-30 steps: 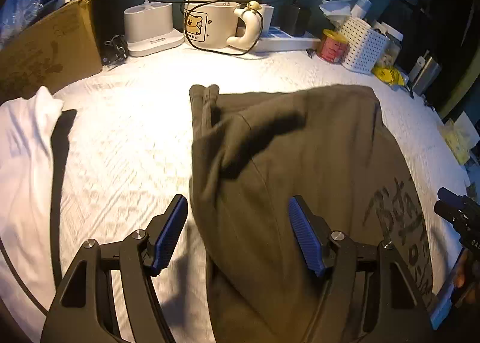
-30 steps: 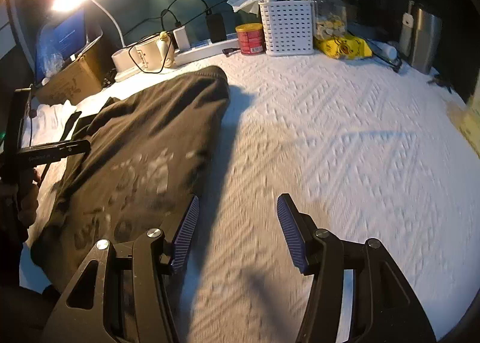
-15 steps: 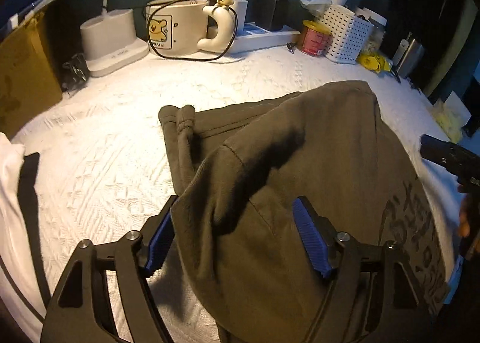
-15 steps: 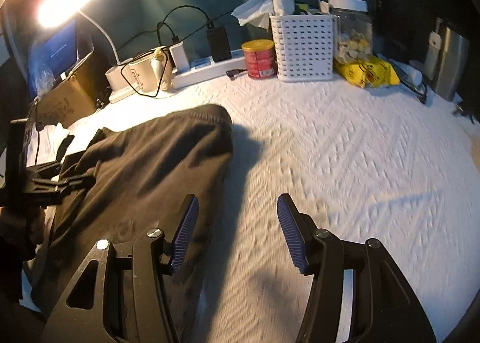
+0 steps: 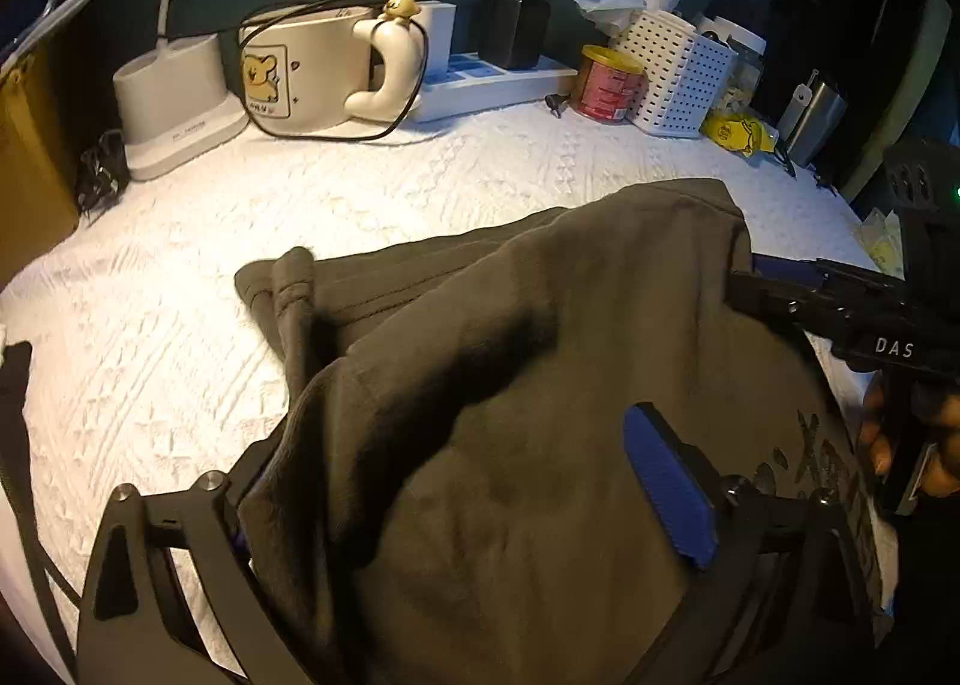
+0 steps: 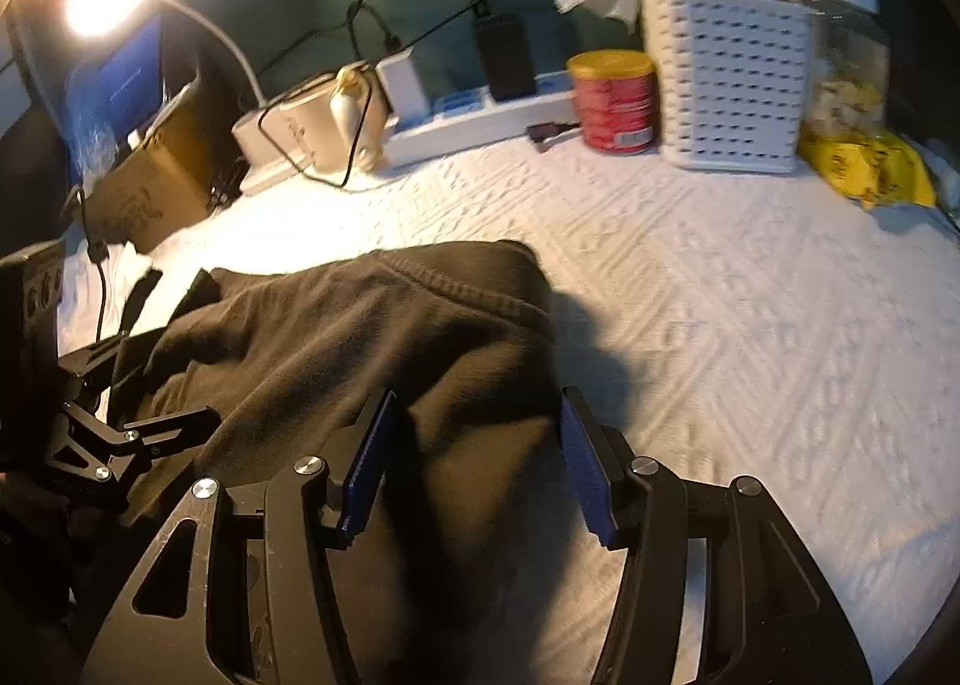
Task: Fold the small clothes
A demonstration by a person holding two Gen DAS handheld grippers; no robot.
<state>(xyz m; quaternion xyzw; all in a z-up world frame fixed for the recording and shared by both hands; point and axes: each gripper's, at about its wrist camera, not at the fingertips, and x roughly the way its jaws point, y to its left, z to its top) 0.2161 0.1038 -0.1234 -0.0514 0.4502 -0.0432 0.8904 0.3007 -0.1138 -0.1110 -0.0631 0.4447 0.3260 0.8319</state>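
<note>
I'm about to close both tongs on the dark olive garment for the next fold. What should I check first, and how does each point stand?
1. Dark olive cotton garment flat on white quilted cover: not ok, bunched.
2. Cloth between left tongs: ok; jaws opening.
3. Cloth between right tongs: ok; pads not pressing.
4. Garment clear of cream bear mug: ok.
5. Layers aligned underneath: cannot tell.
</note>
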